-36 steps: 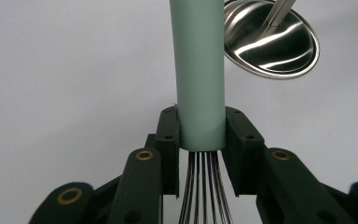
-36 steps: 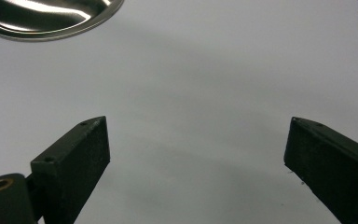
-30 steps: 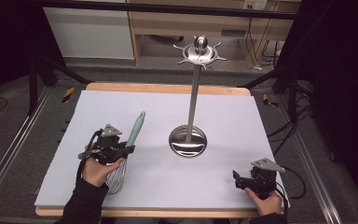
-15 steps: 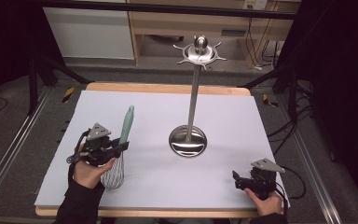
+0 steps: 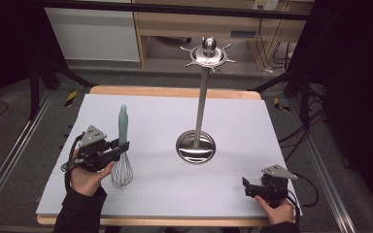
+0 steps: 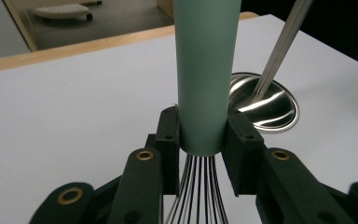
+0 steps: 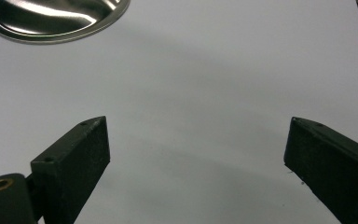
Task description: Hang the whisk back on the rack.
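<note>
Toward the left of the white table top, a whisk stands nearly upright, its pale green handle pointing up and slightly away from the person, its wire loops hanging down toward the surface; whether the loops touch the table cannot be told. The left gripper clamps the whisk at the bottom of the handle, just above where the wires fan out, one black jaw pressed on each side. That low hold probably keeps the long axis vertical so the handle's top end could be lifted toward a hook. Right of the whisk, near the table's middle, rises a steel utensil stand: a round mirrored base, a thin pole, and a crown of hooks at the top, all bare. Near the front right corner, well apart from the stand, the right gripper rests low over the table with its jaws spread wide and nothing between them, apparently waiting.
</note>
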Tool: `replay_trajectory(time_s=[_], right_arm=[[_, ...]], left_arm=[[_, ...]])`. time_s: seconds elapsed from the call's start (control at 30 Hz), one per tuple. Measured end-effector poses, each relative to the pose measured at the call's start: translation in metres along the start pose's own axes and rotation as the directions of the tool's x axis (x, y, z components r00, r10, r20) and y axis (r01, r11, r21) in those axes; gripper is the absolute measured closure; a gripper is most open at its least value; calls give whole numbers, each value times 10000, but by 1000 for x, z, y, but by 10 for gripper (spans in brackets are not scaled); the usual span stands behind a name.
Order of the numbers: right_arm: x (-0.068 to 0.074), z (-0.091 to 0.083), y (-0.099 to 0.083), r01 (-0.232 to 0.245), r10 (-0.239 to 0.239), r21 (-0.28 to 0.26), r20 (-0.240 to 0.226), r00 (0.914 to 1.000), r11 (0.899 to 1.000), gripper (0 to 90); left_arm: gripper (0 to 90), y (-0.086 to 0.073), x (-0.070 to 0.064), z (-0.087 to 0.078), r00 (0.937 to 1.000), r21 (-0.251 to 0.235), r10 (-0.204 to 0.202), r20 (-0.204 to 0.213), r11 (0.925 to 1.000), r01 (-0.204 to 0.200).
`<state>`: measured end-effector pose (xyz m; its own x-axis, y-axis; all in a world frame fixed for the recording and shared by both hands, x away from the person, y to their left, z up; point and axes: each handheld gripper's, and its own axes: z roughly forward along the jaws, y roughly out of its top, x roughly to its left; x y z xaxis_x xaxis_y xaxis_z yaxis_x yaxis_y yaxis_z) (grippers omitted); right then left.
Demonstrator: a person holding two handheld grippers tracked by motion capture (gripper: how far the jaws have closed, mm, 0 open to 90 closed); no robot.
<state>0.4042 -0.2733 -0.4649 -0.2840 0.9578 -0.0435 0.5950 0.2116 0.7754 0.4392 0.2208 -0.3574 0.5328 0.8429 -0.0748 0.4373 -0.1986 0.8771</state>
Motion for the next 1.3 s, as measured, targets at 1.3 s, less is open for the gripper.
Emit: replay_trajectory(time_s=[1.3], right_arm=[[1, 0, 2, -34, 35, -165, 109, 9999, 9999, 73]], left_arm=[[689, 32, -13, -18, 9981, -1528, 424, 441, 9876, -352]])
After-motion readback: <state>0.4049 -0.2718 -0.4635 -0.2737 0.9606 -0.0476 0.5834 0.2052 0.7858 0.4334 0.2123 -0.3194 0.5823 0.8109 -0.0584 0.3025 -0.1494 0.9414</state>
